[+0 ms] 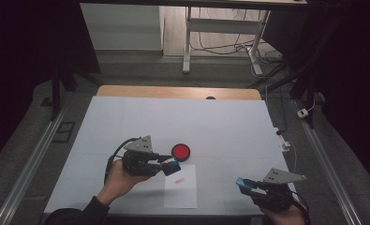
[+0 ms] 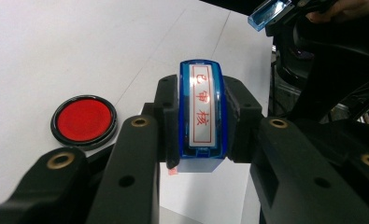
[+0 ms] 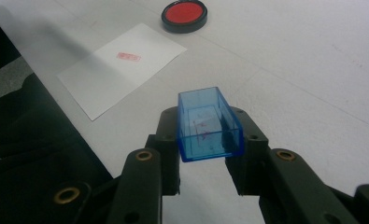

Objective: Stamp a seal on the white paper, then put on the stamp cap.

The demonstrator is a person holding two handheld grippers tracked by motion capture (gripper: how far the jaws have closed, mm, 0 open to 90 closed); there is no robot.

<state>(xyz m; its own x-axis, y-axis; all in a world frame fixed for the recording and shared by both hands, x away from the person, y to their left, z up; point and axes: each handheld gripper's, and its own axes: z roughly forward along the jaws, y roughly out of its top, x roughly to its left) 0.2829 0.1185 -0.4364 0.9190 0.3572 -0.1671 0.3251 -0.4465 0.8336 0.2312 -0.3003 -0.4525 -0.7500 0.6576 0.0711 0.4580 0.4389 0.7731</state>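
The left gripper point(image 1: 171, 166) clamps the blue stamp point(image 2: 202, 112) above the paper point(image 1: 181, 187) by the desk's near edge; the right gripper point(image 1: 242, 183) pinches the blue cap point(image 3: 209, 123) near its right corner.

A white-covered table point(image 1: 126, 122), its wooden far edge bare. A round red ink pad point(image 1: 181, 151) lies near the middle. Just nearer, touching nothing else, lies a paper sheet point(image 1: 181, 193) bearing a red stamp mark point(image 1: 177, 181).
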